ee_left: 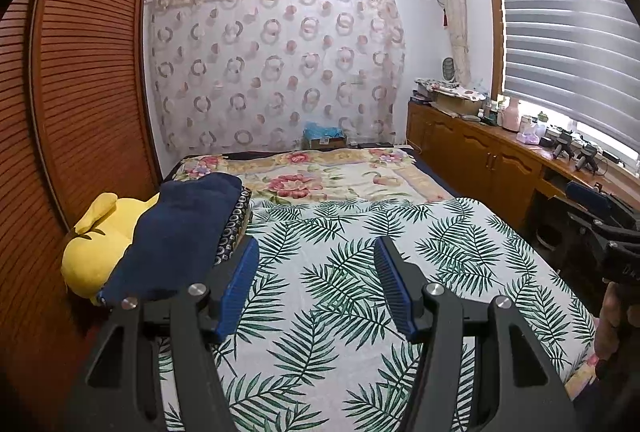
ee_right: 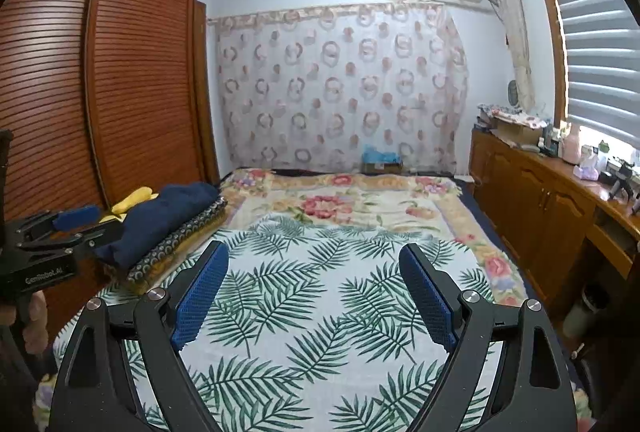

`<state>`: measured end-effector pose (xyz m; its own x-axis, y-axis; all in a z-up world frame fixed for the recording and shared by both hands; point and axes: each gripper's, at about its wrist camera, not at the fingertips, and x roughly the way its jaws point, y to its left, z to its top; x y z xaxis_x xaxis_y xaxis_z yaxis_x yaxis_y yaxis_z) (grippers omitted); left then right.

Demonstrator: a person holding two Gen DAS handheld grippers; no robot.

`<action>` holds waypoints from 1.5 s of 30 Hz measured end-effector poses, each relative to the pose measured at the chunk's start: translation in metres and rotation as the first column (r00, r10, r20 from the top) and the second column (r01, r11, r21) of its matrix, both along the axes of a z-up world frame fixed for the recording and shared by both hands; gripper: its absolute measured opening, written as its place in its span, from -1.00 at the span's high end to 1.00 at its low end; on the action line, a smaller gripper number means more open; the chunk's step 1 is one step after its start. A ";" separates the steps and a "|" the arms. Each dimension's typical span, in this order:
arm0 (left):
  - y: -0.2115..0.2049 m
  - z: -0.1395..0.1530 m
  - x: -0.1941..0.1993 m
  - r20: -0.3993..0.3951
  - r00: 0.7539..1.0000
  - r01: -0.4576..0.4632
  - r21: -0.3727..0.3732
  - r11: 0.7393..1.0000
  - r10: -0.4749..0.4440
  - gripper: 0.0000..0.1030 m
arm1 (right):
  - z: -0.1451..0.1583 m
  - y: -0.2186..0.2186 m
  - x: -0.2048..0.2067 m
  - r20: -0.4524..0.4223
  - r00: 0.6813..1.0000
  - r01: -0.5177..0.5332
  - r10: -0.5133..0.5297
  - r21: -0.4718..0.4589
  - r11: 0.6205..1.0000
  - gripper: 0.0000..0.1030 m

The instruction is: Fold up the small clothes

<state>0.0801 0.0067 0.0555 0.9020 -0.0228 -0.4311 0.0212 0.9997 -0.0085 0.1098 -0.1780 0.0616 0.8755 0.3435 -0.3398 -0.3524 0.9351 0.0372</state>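
**A:** What does the left wrist camera show?

**B:** A bed covered by a leaf sheet [ee_left: 360, 272], white with green fern fronds. The left gripper [ee_left: 316, 256] hangs above it, its two blue-padded fingers spread wide with nothing between them. Sheet shows through the gap.

**A:** Where are the clothes?

**B:** At the bed's left edge, beside the left finger. A navy garment [ee_left: 180, 232] lies folded on top of a pile. Under it sits a dark cloth with ring patterns [ee_left: 236, 228], only its edge showing. Behind and left of the pile is a yellow plush [ee_left: 92, 256], against the wardrobe [ee_left: 80, 91] with its slatted wooden doors.

**A:** And the right gripper?

**B:** In its own camera the right gripper [ee_right: 312, 272] is also released, fingers wide apart over the leaf sheet, empty. From the left camera it appears only as a dark shape at the right edge, with the person's hand [ee_left: 612, 316] around its handle.

**A:** What lies further up the bed?

**B:** A floral blanket [ee_left: 320, 175], cream with pink flowers, covers the far half, touching the far edge of the leaf sheet.

**A:** Anything else in the room?

**B:** A curtain [ee_left: 276, 67] with pink circles hangs on the far wall. A wooden cabinet [ee_left: 480, 151] runs along the right under a window with a blind [ee_left: 568, 31], its top cluttered with small items too small to identify.
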 end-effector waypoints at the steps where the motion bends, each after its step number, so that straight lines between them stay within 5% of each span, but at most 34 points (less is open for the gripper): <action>1: 0.000 0.000 0.000 0.000 1.000 -0.001 0.000 1.000 0.001 -0.14 | 0.000 0.000 -0.001 -0.003 1.000 0.000 0.000 0.000 1.000 -0.73; 45: 0.010 -0.003 -0.006 0.014 1.000 -0.025 -0.004 1.000 0.025 -0.15 | -0.003 0.000 0.003 -0.011 1.000 0.004 -0.004 0.000 1.000 -0.73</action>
<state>0.0745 0.0164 0.0529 0.9083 -0.0019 -0.4183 -0.0034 0.9999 -0.0119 0.1129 -0.1785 0.0590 0.8734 0.3397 -0.3491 -0.3480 0.9366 0.0406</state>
